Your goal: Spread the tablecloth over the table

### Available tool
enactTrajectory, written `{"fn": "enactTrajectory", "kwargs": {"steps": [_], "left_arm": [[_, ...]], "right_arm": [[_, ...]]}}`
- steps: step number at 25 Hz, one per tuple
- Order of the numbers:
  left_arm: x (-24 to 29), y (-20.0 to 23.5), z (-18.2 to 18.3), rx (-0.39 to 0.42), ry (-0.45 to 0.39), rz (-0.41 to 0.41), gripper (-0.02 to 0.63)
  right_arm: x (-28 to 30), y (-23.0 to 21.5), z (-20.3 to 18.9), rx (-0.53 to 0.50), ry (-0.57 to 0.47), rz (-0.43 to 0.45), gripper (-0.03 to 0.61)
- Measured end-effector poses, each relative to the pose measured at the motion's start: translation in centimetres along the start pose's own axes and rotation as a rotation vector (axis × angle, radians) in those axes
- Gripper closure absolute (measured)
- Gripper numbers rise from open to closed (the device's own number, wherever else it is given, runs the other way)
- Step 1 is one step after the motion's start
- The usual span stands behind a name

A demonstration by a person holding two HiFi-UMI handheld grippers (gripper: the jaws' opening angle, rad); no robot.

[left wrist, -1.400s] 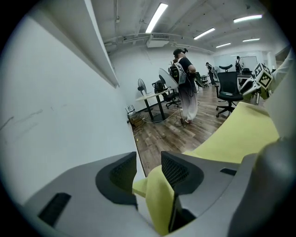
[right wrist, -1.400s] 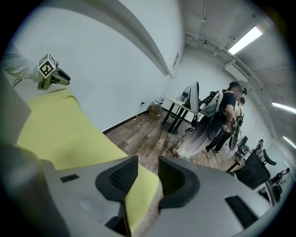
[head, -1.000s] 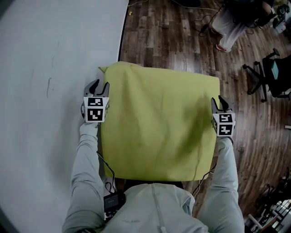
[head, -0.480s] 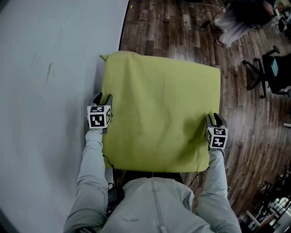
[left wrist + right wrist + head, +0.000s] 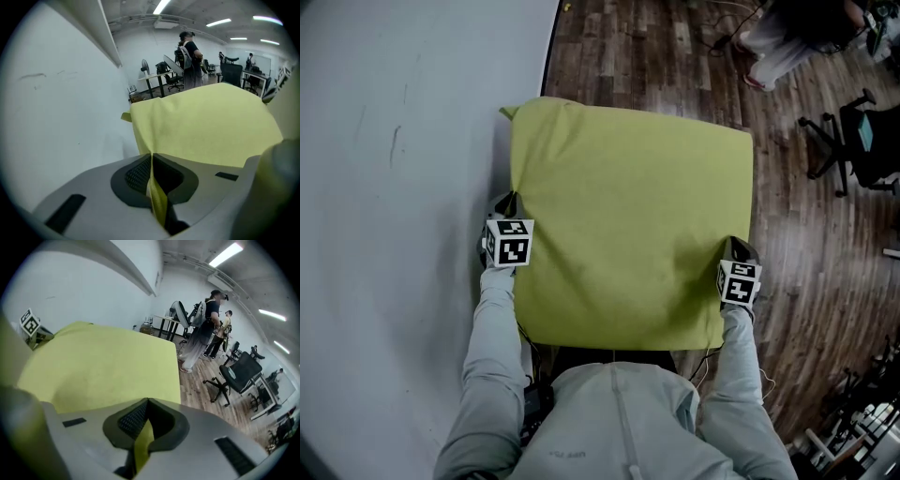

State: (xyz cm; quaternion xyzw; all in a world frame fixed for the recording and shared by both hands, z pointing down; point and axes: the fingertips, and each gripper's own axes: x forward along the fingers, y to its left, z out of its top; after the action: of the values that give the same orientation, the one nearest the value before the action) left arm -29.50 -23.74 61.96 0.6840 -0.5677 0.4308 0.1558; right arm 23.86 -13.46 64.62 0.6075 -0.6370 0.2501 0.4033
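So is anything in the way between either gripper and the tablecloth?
Nothing visible. The left gripper and the right gripper are each shut on a side edge of the tablecloth. The cloth lies fairly flat, with no lump showing beneath it.

Matt yellow-green woven cloth on tablecloth (image 5: pixel 628 225), soft, faint creases. Dark wood planks on floor (image 5: pixel 675 56) upper right, slight sheen. Matt white paint on wall (image 5: pixel 394 141) at left, few scuffs. Smooth matt grey plastic on left gripper (image 5: pixel 151 161) and right gripper (image 5: pixel 146 405); black cross-hatched pads (image 5: pixel 137 174). Light grey knit cloth on sleeves (image 5: pixel 492 319).
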Motion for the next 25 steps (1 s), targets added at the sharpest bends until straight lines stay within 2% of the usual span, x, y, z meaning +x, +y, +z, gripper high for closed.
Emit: {"fn": "enactTrajectory", "kwargs": {"steps": [2,6,15,17,19,21,23,25], "left_arm": [[0.3,0.6,-0.2,0.028,0.015,0.008,0.583],[1.0,2.6,-0.7,-0.004,0.046,0.017,0.583],[2.5,6.0,-2.8,-0.164,0.121,0.082,0.583],[2.0,6.3,-2.5,-0.201,0.094,0.103,0.581],[0.7,6.7,-1.7,-0.249,0.030,0.126,0.576],[-0.8,6.7,-0.5,-0.290,-0.028,0.119,0.534],[-1.9,6.1,0.7,-0.293,-0.066,0.091,0.507],[-2.7,5.4,1.6,-0.278,-0.092,0.067,0.506]], "right_arm": [[0.3,0.5,0.7,0.035,-0.012,0.027,0.557],[0.9,1.8,2.3,0.008,-0.029,0.081,0.557],[2.3,4.9,5.8,-0.036,-0.079,0.134,0.557],[2.3,4.8,5.8,-0.028,-0.083,0.133,0.557],[2.3,4.8,5.5,-0.024,-0.080,0.137,0.557],[2.2,4.6,5.2,-0.031,-0.067,0.141,0.557],[2.2,4.3,4.8,-0.028,-0.056,0.144,0.555],[2.1,4.2,4.5,-0.020,-0.051,0.148,0.555]]}}
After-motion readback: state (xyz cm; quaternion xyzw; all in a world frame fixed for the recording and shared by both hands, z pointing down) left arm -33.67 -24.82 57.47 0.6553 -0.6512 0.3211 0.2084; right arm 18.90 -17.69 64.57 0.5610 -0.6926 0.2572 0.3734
